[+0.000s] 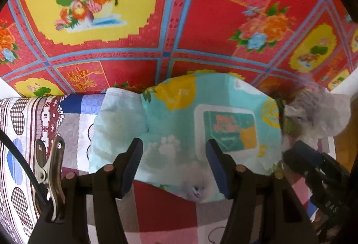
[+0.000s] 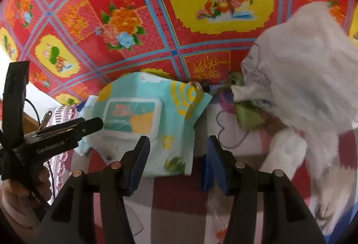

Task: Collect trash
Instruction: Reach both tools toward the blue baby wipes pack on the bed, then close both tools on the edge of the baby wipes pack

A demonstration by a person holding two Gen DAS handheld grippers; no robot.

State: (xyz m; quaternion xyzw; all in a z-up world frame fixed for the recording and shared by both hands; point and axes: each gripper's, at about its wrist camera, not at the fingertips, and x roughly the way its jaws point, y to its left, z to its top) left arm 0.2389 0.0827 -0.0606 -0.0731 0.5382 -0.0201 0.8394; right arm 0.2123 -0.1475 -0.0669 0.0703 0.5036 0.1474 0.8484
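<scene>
A checked cloth (image 1: 161,215) in red, grey and white squares was seen covering the near surface, and what lay beneath it could not be told. Beyond it a red mat (image 1: 201,20) with yellow flower panels and blue lines was spread, filling the upper part of both views. At the left a second cloth with hearts and stripes (image 1: 24,123) was laid beside the checked one.

A turquoise packet (image 1: 201,123) printed with yellow shapes and paw marks was found lying on the checked cloth, its far edge reaching the mat. In the left wrist view the left claw (image 1: 174,168) was held spread, its blue pads standing over the packet's near part without pressing it. In the right wrist view the right claw (image 2: 179,168) was likewise spread, with the packet's right corner just in front of its left pad and nothing pinched. A white plastic bag (image 2: 302,87) was seen to the right of the packet, with something green (image 2: 248,116) at its mouth.

The green thing could not be identified. The packet's print was too blurred to be read. The bag was cut off at the right edge, and a metal clip (image 1: 50,174) was seen at the left claw's side.
</scene>
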